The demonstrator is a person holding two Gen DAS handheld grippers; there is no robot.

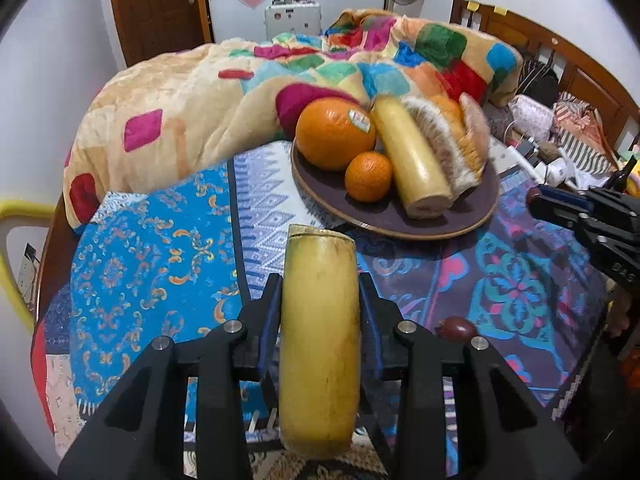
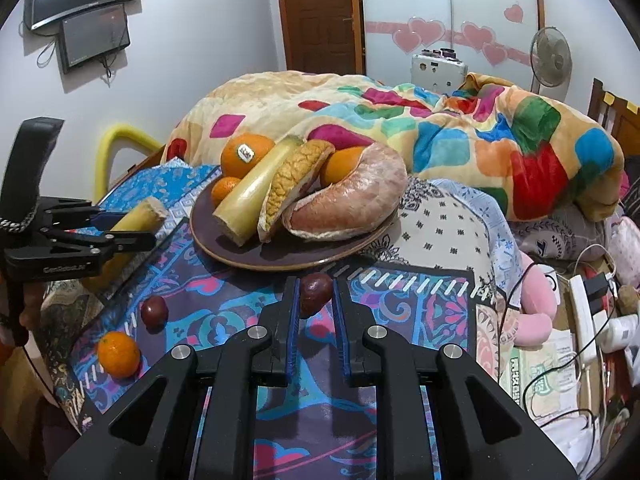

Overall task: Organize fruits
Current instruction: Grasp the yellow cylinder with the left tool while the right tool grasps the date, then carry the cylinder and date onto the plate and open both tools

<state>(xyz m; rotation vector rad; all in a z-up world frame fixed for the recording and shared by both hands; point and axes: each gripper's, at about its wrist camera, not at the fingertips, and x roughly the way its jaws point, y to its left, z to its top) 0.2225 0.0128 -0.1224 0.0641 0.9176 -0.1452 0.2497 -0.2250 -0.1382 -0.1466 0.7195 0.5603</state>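
A yellow fruit piece (image 1: 320, 344) is pinched by the left hand-held gripper (image 1: 320, 300); a dark fruit (image 2: 315, 293) is clamped by the right hand-held gripper (image 2: 314, 300) over the patterned bed (image 2: 420, 308), the plate (image 2: 280, 258) at twelve o'clock.

Bare cloth (image 2: 224, 292) lies open before the plate (image 2: 280, 258); blanket (image 2: 460, 136) blocks behind.

Raised lettering on the side of the left gripper (image 2: 132, 240), at the left of the right wrist view, is too blurred to read with certainty. The oval sticker (image 2: 245, 154) on the large orange (image 2: 244, 156) on the far plate (image 2: 280, 258) carries illegible print.
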